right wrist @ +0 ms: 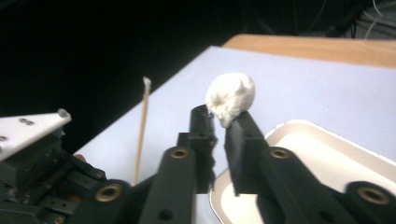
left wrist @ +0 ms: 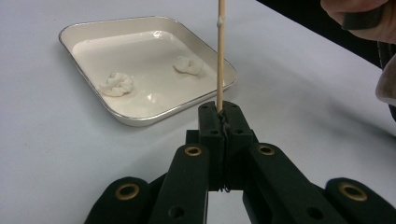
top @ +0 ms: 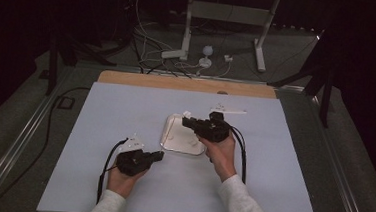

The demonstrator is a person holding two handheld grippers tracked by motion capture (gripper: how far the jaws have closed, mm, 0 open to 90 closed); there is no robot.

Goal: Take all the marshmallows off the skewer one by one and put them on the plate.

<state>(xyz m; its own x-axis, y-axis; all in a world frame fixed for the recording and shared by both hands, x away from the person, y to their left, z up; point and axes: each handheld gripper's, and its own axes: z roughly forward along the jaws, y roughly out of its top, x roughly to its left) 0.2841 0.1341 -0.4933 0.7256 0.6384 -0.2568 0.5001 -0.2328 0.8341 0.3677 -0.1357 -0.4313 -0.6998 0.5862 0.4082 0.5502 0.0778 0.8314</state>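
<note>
Holding a skewer [left wrist: 220,56] upright between closed left fingers [left wrist: 225,122], ready for spearing; right fingers [right wrist: 219,122] pinch a dough ball [right wrist: 231,97] at their tips, above the tray [right wrist: 299,135]

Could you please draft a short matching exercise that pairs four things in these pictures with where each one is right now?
Things:
1. wooden skewer
2. white lump
3. two white pieces
4. metal tray

Places:
A. lying inside the tray
B. upright in the left gripper
C. on the pale table sheet
D. at the tips of the right gripper

Pairs: 1-B, 2-D, 3-A, 4-C
</note>
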